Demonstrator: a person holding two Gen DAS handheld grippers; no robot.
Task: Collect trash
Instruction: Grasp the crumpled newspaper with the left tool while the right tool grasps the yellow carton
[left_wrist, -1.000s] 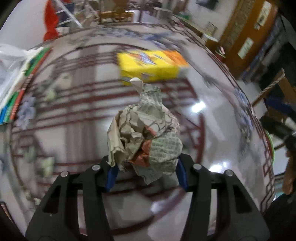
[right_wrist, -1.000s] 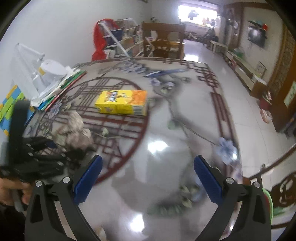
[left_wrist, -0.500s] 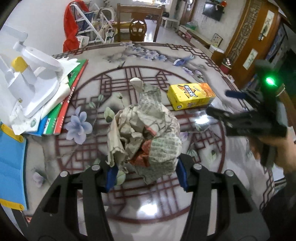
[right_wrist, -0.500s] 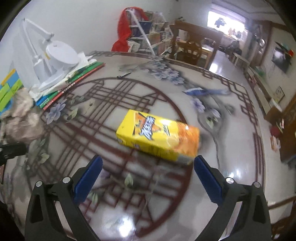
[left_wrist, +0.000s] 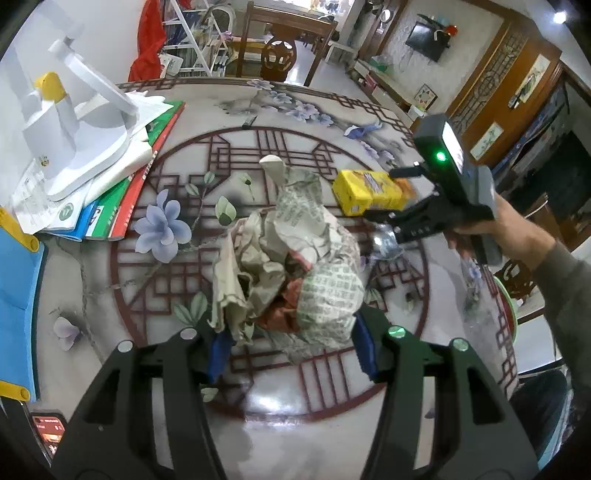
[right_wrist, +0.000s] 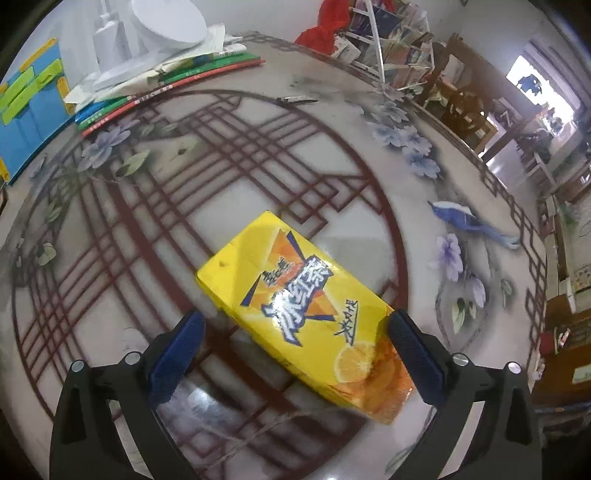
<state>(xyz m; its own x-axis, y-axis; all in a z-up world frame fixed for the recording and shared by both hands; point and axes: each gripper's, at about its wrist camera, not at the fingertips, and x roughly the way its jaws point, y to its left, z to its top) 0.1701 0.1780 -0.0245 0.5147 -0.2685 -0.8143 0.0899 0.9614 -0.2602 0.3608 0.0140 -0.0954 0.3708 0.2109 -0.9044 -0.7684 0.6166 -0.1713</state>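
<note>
My left gripper (left_wrist: 291, 347) is shut on a crumpled newspaper ball (left_wrist: 291, 266) and holds it above the patterned table (left_wrist: 258, 398). A yellow drink carton (right_wrist: 306, 314) lies flat on the table. My right gripper (right_wrist: 295, 350) is open, its blue pads (right_wrist: 417, 354) on either side of the carton's near end, apart from it. In the left wrist view the right gripper (left_wrist: 380, 216) sits at the carton (left_wrist: 369, 190), to the right of the paper ball.
A white desk lamp (left_wrist: 77, 133) stands on papers and coloured books (left_wrist: 122, 206) at the left. A blue folder (left_wrist: 18, 291) lies at the left edge, a phone (left_wrist: 48, 432) at the bottom left. A small dark tool (right_wrist: 295, 99) lies far back.
The right gripper has moved down and forward until the yellow carton lies between its open fingers. The left gripper has pulled back a little, still holding the paper ball.
</note>
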